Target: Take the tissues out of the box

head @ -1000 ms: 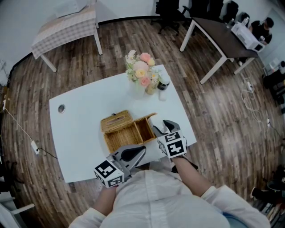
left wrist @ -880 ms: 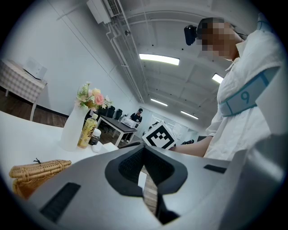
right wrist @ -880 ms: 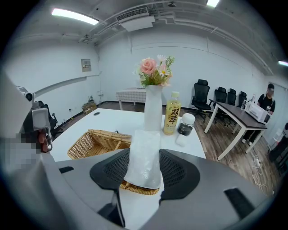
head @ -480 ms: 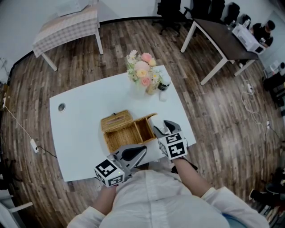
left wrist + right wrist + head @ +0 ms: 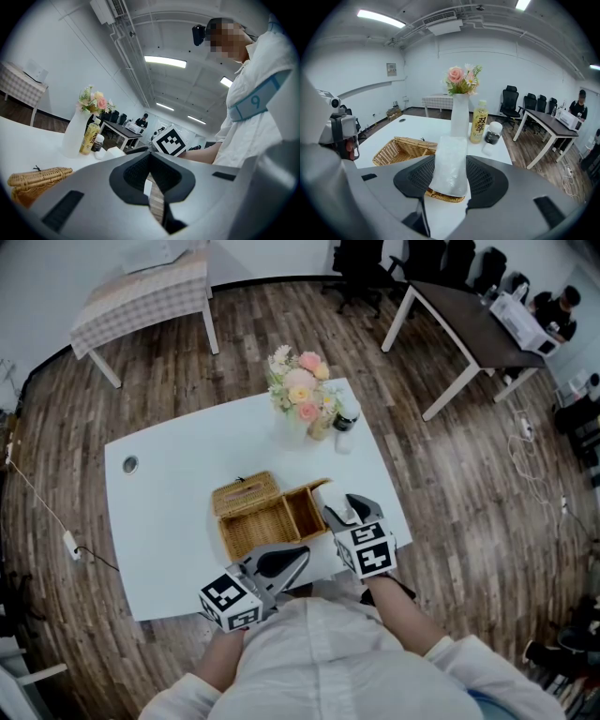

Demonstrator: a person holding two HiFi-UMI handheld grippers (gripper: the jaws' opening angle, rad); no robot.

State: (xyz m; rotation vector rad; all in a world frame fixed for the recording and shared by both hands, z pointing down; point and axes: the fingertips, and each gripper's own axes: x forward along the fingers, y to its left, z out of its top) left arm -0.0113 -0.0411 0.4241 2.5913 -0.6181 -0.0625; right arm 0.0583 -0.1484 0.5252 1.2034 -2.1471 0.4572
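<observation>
An open wicker box [image 5: 262, 521] lies on the white table [image 5: 178, 484], its lid [image 5: 246, 493] folded back. My right gripper [image 5: 342, 510] hovers over the box's right end, shut on a white plastic-wrapped tissue pack [image 5: 452, 147]. In the right gripper view the pack stands upright between the pads of that gripper [image 5: 450, 168], above the box's near rim [image 5: 401, 147]. My left gripper [image 5: 298, 556] rests at the table's front edge, shut and holding nothing. In the left gripper view its tips [image 5: 150, 157] meet, with the box [image 5: 33, 180] off to the left.
A white vase of flowers [image 5: 300, 395], a yellow-labelled bottle [image 5: 323, 423] and a dark jar [image 5: 344, 418] stand at the table's far right. A cable hole [image 5: 129, 465] is at far left. Other tables [image 5: 459, 315] and office chairs stand beyond.
</observation>
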